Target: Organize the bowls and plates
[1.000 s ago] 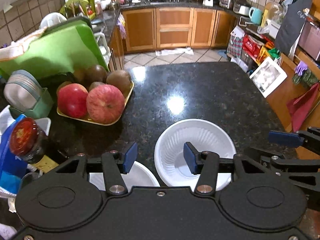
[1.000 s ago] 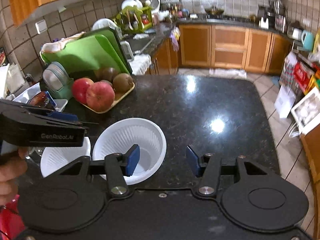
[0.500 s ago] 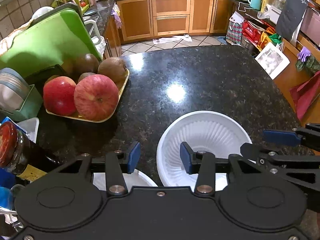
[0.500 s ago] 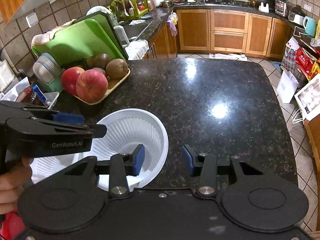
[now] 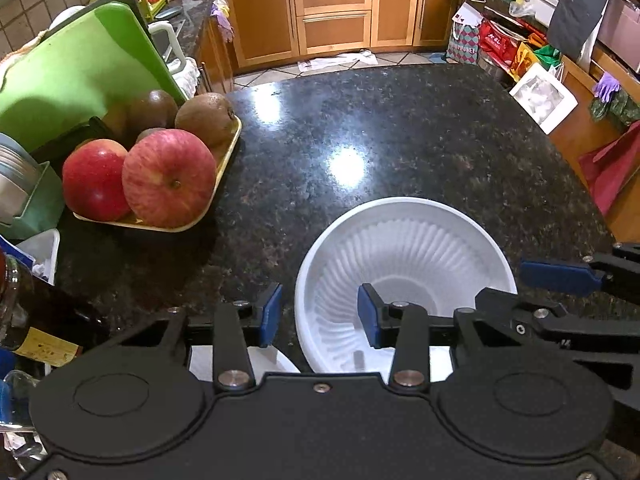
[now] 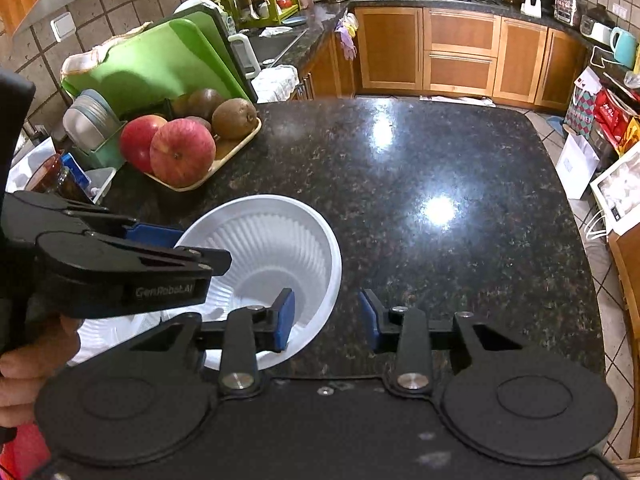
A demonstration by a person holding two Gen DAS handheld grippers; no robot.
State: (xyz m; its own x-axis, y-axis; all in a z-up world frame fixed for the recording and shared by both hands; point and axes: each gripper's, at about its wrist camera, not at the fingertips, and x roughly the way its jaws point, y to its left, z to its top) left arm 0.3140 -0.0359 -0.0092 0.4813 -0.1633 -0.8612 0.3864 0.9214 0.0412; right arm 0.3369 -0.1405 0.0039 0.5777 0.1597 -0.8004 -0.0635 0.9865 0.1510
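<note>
A white ribbed bowl stands on the black granite counter. My left gripper straddles the bowl's left rim, one pad outside and one inside, neither pressing on it. Across the bowl, my right gripper straddles the right rim; its jaws are closing but still stand apart from the wall. Each gripper shows in the other's view: the right gripper at the right, the left gripper at the left, held by a hand. A second white bowl sits beside the first, mostly hidden.
A yellow tray with apples and kiwis stands at the left. Behind it leans a green cutting board. A jar and a green holder of round dishes crowd the left edge. The counter's far half lies bare.
Both grippers have sunk toward the ribbed bowl and their jaws have narrowed around its opposite rims. The bowl itself has not moved.
</note>
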